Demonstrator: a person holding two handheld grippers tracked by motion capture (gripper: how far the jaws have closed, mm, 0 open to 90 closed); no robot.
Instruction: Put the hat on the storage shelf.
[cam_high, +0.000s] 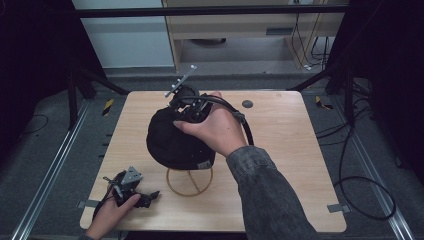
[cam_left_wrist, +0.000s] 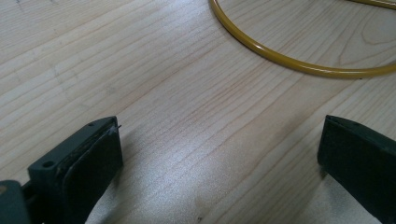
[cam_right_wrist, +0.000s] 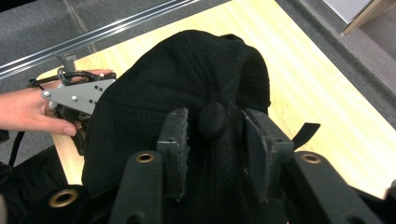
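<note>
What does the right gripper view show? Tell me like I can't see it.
A black cap sits between two open black gripper jaws, its top button right between them, untouched. Under it lies a wooden table; at the left, a hand holds another gripper.

Showing plain black: cap, its top button. Gleaming yellow: wire ring. Lying pale, wood-grained: desk. Appearing dark grey, perhaps denim: sleeve. Looking black: jaws.

Matt black cloth cap, glossy yellow, probably metal, ring, pale wood table.
</note>
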